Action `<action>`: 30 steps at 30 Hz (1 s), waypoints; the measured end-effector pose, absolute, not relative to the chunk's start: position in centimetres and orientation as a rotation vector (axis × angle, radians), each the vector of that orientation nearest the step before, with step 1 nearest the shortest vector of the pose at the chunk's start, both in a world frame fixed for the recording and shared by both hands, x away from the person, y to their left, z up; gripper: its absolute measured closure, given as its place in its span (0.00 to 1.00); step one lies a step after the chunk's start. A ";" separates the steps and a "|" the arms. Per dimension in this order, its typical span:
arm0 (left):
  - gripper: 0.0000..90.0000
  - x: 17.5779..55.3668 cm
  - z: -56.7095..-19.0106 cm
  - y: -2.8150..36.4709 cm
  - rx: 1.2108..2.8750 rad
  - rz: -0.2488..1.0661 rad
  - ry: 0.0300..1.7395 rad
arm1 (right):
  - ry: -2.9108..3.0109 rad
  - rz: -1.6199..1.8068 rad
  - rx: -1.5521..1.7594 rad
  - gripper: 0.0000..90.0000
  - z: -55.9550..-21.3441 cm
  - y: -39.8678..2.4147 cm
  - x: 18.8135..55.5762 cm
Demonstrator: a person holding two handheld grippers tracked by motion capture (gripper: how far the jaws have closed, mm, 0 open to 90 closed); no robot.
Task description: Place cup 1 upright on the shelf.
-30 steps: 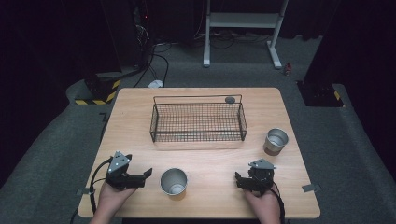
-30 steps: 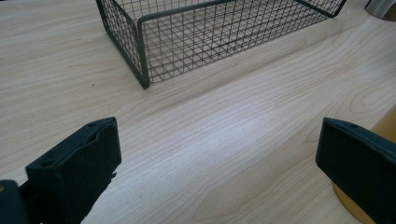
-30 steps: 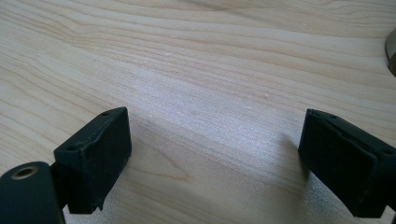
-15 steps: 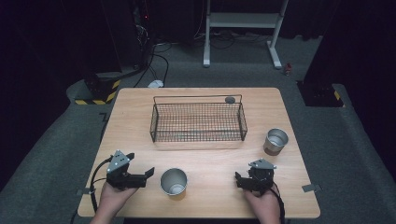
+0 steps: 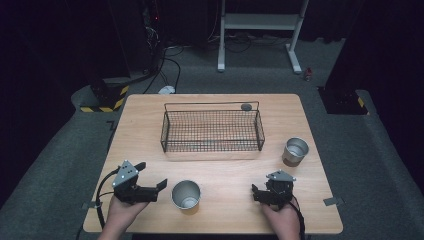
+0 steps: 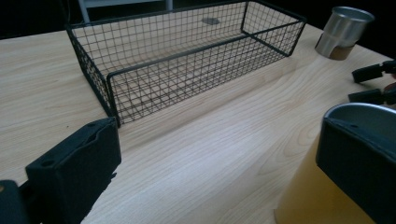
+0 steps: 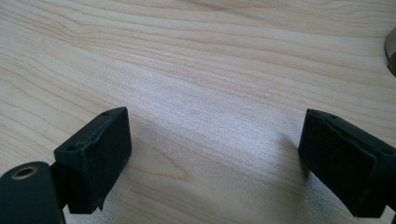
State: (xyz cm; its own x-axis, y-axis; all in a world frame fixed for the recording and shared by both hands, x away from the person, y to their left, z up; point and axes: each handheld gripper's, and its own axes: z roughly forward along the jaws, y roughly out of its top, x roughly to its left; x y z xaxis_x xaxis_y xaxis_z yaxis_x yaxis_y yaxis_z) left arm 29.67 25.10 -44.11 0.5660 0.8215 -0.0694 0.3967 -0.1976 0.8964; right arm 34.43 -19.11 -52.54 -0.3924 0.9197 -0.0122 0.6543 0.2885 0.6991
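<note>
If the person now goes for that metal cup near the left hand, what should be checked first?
1. Left tongs open: ok, jaws wide apart.
2. Near cup upright: ok, mouth up.
3. Cup between the jaws: not ok; it stands beside one jaw in the left gripper view, not between them.
4. Wire basket free to receive it: ok, nothing lies inside.
5. Right tongs out of the way: ok, open over bare table.
6. Second cup clear of the path: ok, beside the basket's right end.

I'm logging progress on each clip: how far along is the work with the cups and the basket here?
Nothing looks done: the wire basket holds no cup. In hand: the open left gripper sits beside the near cup, not gripping it. Left: that cup and the far cup; the right gripper rests open.
</note>
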 end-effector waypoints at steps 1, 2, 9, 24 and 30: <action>0.01 29.6 -44.0 25.0 1.808 0.539 0.993 | 2.149 0.866 1.412 0.11 -52.5 -19.1 34.4; 0.01 29.5 -43.9 24.9 1.804 0.530 0.991 | 2.149 0.866 1.412 0.11 -52.5 -19.1 34.4; 0.01 29.0 -43.3 23.7 1.810 0.519 0.945 | 2.149 0.866 1.411 0.11 -52.5 -19.1 34.4; 0.01 27.8 -42.8 21.2 1.810 0.434 0.846 | 2.149 0.865 1.412 0.11 -52.5 -19.1 34.4; 0.00 27.2 -43.0 19.7 1.825 0.426 0.807 | 2.148 0.865 1.412 0.11 -52.5 -19.1 34.4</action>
State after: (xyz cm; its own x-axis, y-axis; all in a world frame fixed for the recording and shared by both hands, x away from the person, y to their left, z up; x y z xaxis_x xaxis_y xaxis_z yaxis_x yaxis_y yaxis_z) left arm 27.22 19.75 -43.01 0.7094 0.7000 -0.0816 0.3278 -0.2253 0.9175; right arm 34.43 -19.11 -52.54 -0.3922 0.9198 -0.0127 0.6543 0.2886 0.6990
